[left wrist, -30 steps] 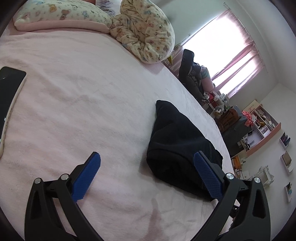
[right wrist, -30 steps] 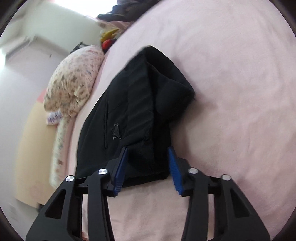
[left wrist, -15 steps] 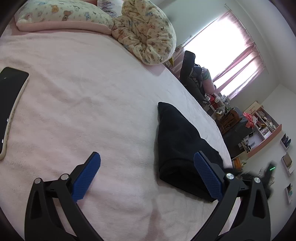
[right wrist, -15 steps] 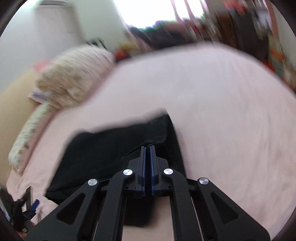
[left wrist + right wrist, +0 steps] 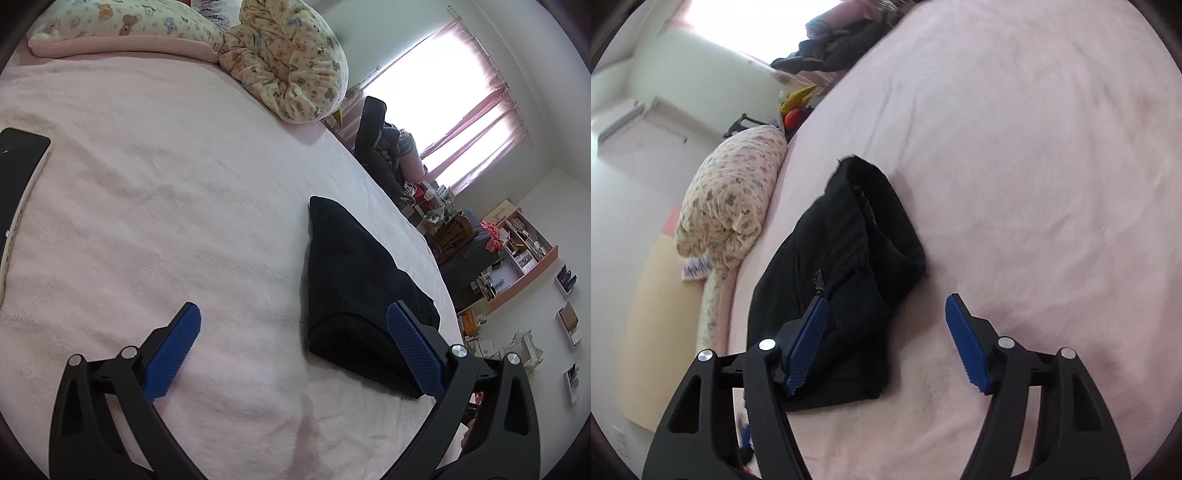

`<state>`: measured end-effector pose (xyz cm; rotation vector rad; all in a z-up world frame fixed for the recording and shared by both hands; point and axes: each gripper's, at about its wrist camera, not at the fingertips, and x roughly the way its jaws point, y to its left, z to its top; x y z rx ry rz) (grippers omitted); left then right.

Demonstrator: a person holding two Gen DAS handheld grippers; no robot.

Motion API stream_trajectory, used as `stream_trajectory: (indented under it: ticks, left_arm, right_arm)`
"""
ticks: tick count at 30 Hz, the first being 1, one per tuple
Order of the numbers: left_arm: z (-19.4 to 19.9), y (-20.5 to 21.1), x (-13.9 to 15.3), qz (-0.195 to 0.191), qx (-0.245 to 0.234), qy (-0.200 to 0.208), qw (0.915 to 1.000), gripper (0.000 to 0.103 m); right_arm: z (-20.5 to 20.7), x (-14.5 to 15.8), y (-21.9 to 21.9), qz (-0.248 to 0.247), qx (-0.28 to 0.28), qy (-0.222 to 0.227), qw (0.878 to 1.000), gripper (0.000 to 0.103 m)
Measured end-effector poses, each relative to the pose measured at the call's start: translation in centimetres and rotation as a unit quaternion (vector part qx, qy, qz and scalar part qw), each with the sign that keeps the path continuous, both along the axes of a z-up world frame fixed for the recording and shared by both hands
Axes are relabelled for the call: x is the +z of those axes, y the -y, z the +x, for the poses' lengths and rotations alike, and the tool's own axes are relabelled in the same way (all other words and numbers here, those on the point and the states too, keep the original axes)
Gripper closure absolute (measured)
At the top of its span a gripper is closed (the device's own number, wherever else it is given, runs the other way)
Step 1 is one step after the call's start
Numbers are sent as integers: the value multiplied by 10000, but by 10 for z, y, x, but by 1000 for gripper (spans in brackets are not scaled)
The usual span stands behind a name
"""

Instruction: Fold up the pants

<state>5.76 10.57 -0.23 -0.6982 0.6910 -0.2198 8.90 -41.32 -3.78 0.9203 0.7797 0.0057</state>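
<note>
On the pink bedspread (image 5: 155, 192) that is filling most of both wrist views, I am seeing the work surface lying flat with only shallow wrinkles; at its far edge the bear-print duvet (image 5: 291, 62) is sitting bunched beside a matching pillow (image 5: 122, 26), and in the right wrist view the same bundle (image 5: 731, 206) is lying at the left border of the bed. Beyond the bed a bright window with pink curtains (image 5: 476, 110) is showing, with cluttered shelves (image 5: 517, 258) below it to the right.

The black pants (image 5: 354, 295) are lying folded into a compact, wedge-shaped stack on the bedspread, near the bed's right edge in the left wrist view; in the right wrist view the pants (image 5: 846, 273) are showing layered folds, with the top layer rumpled and a small zip or tag glinting near the middle.

I am holding the left gripper (image 5: 291, 350) with its blue pads spread wide, nothing between them; its right pad is overlapping the pants in the view, and I cannot tell whether it is touching. The right gripper (image 5: 886, 343) is opening; its left pad is sitting over the near corner of the pants, the right pad over bare bedspread, neither pressing the cloth.

A dark phone (image 5: 18, 166) is lying at the left edge.
</note>
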Motion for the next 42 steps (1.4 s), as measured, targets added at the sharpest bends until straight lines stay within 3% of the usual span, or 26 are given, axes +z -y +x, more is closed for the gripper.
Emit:
stream_trajectory:
  ticks: [2, 6, 11, 14, 19, 24, 28, 31, 34, 39, 40, 42]
  left_arm:
    - [-1, 1, 0, 25, 4, -4, 10000, 2]
    - [0, 1, -1, 49, 43, -36, 10000, 2]
    - [3, -1, -3, -16, 60, -98, 9999, 2]
    - [4, -1, -3, -43, 39, -80, 10000, 2]
    - [3, 4, 0, -98, -135, 43, 9999, 2]
    - [-1, 22, 6, -723, -908, 618, 9913, 2]
    - [2, 78, 7, -1451, -2044, 592, 9663, 2]
    - [4, 115, 3, -2108, -2309, 537, 9484, 2]
    - [9, 136, -8, -3003, -2132, 419, 9288, 2]
    - [28, 161, -33, -3905, -1915, -84, 9004, 2]
    - [33, 164, -38, -4069, -1788, -175, 8956, 2]
    - [39, 162, -41, -4189, -1544, -172, 8946, 2]
  right_arm:
    - [8, -8, -5, 254, 24, 14, 9997, 42]
    - [27, -26, -18, 487, 19, -67, 9988, 47]
    - [34, -21, -25, 208, -179, 334, 9991, 67]
    - [31, -5, -32, 138, -135, 593, 9981, 73]
    - [35, 26, -47, 630, 54, 894, 9940, 74]
    - [39, 56, -68, 902, 321, 1185, 9883, 74]
    - [43, 67, -76, 1142, 488, 1259, 9842, 75]
    - [50, 74, -80, 1450, 605, 1338, 9785, 75]
    - [55, 85, -83, 1565, 754, 1426, 9744, 76]
    - [56, 101, -85, 1732, 991, 1598, 9668, 76]
    - [56, 102, -84, 1742, 1026, 1624, 9658, 76]
    - [55, 103, -86, 1766, 1080, 1645, 9644, 76]
